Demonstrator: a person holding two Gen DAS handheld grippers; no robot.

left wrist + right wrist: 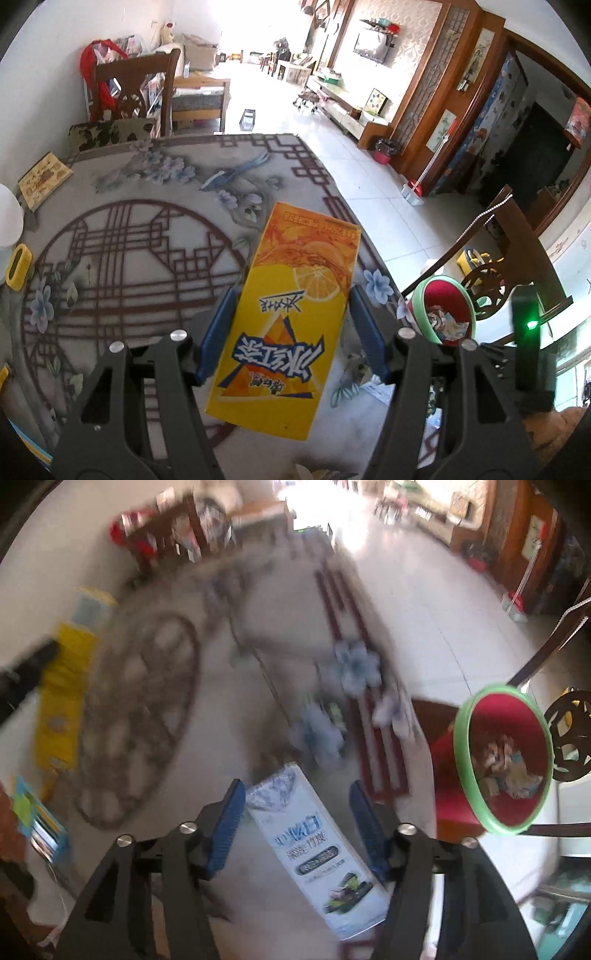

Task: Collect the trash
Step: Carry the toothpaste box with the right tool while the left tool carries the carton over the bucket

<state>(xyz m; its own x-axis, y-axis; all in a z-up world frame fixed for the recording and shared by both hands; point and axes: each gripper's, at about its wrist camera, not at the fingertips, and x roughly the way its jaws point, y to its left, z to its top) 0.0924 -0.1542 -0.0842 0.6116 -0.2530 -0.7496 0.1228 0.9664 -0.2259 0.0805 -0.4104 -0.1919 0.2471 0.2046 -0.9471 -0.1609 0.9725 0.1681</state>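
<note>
My left gripper is shut on a yellow and orange drink carton, held by its long sides above the patterned tablecloth. In the blurred right wrist view, that carton shows at the far left. My right gripper points steeply down with its jaws open. A white and blue box lies slanted between its blue pads on the table. A red bin with a green rim stands off the table's right edge with crumpled trash inside. It also shows in the left wrist view, bin.
A wooden chair stands at the table's far side, another chair back beside the bin. On the table's left lie a framed plaque, a yellow holder and a colourful box. Tiled floor lies to the right.
</note>
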